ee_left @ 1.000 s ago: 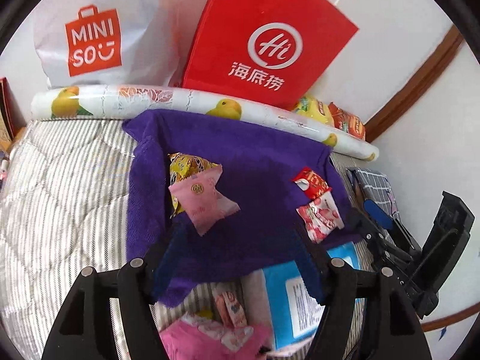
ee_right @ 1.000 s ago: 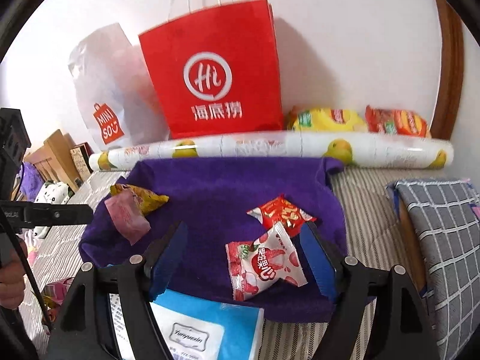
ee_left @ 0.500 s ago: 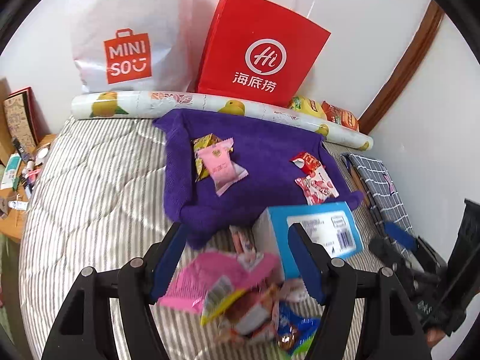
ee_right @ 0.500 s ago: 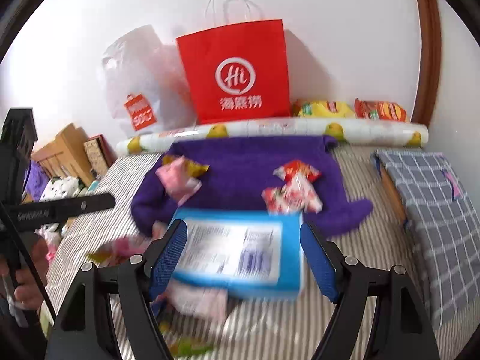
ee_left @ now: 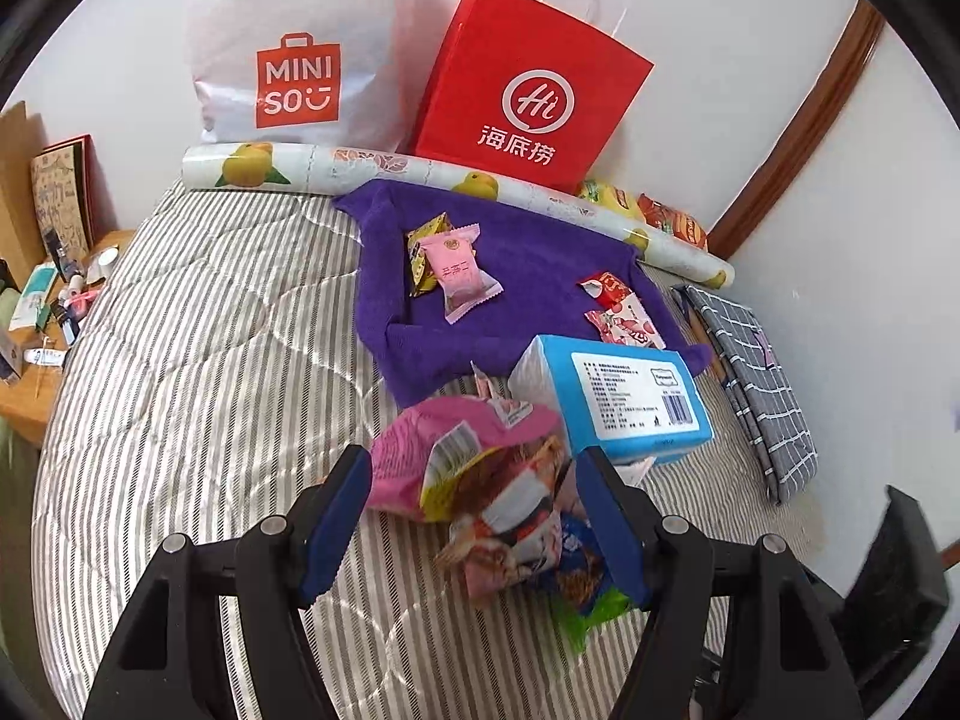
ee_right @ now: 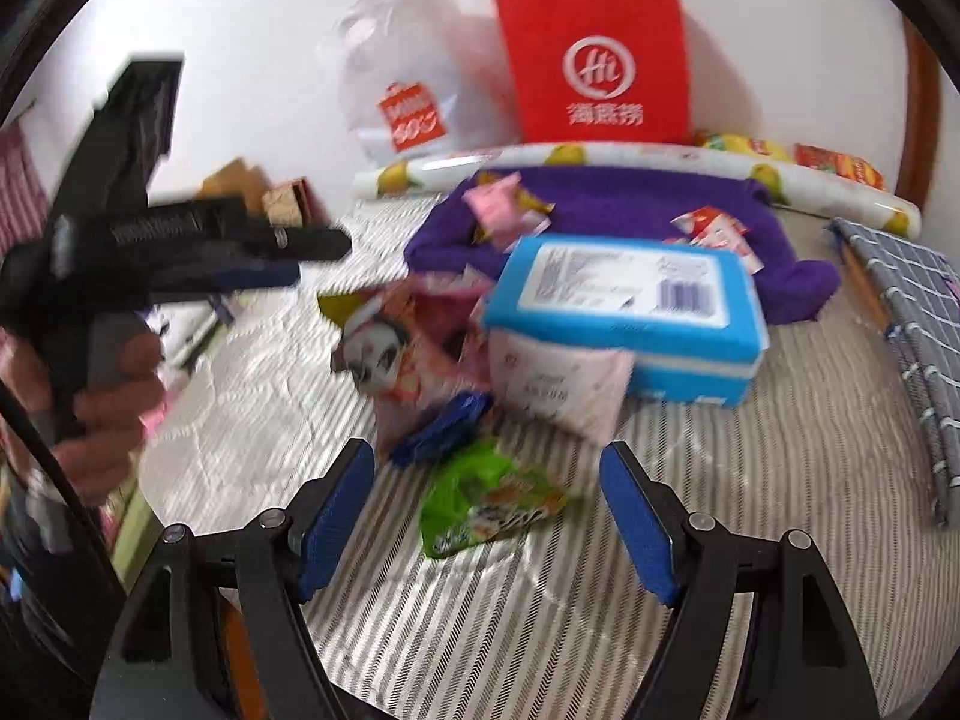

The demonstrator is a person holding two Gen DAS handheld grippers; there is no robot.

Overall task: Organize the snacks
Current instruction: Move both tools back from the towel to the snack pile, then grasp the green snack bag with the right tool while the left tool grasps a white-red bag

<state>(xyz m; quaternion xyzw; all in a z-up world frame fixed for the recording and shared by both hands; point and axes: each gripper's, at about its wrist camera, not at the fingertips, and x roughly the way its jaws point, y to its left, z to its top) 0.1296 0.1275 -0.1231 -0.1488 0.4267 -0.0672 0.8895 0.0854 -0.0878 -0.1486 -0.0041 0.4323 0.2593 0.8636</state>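
Pink snack packet (ee_left: 459, 273) lies lengthwise, pointing toward the red bag (ee_left: 528, 90).

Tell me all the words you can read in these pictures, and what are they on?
"MINI SO": white plastic bag.
"Hi" and "海底捞": red paper bag.
Blue box: label and barcode too small to read.
Snack packets and purple cloth's candies: print too small or blurred.

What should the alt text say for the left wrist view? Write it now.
The open left tool hovers over a heap of snack packets on a striped quilt, beside a blue tissue pack. Beyond, four snacks lie on a purple towel, before a red paper bag and white plastic bag.
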